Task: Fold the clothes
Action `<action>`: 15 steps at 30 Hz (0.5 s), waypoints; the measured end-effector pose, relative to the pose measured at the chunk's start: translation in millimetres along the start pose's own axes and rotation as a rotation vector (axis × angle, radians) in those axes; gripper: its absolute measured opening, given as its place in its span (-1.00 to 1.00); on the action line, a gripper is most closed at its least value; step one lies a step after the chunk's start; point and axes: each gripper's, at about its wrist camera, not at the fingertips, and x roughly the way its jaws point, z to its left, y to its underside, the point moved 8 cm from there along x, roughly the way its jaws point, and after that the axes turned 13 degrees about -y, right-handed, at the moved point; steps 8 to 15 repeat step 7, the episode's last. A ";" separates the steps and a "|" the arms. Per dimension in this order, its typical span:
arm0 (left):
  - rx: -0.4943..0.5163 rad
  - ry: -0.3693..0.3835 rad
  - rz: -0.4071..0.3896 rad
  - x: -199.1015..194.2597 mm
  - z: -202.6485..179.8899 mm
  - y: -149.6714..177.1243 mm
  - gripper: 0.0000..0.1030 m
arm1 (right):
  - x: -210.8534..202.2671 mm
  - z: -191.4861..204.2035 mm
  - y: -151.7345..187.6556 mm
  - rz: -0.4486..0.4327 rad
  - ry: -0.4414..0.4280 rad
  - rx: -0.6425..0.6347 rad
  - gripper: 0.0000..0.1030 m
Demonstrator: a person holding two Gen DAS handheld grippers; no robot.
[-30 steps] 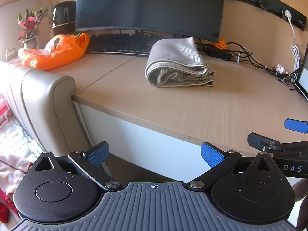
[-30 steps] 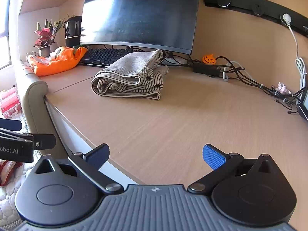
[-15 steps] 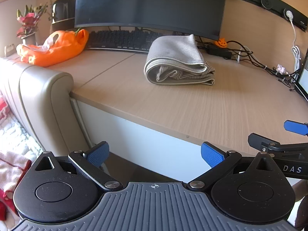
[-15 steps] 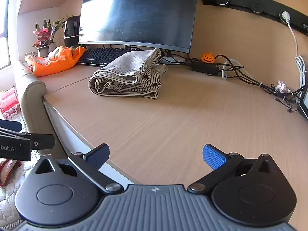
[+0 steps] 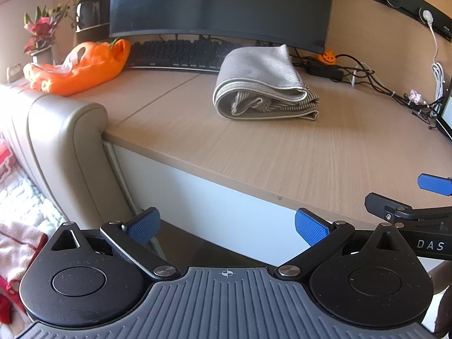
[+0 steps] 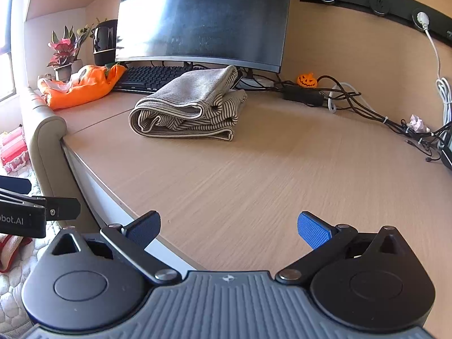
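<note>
Both the left gripper (image 5: 227, 227) and right gripper (image 6: 228, 230) hang empty with jaws spread wide near the wooden desk (image 6: 254, 186) edge, because the grey striped folded garment (image 6: 189, 104) already rests mid-desk, well apart from them.

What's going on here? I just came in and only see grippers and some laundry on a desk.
A person is holding a two-finger gripper in each hand, and neither is handling anything. The left gripper and right gripper are both open and empty, near the front edge of the wooden desk. A striped grey garment lies folded further back, in front of the keyboard and monitor. An orange garment sits crumpled at the desk's far left, not yet folded.
</note>
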 end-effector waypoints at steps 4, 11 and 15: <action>0.003 0.007 0.003 2.1 -0.7 0.0 1.00 | 2.0 -0.4 0.1 0.003 -0.001 0.004 1.00; 0.016 0.019 -0.009 3.1 -2.4 -2.0 1.00 | 2.9 -1.8 -1.9 0.001 -0.001 0.005 1.00; 0.016 0.019 -0.009 3.1 -2.4 -2.0 1.00 | 2.9 -1.8 -1.9 0.001 -0.001 0.005 1.00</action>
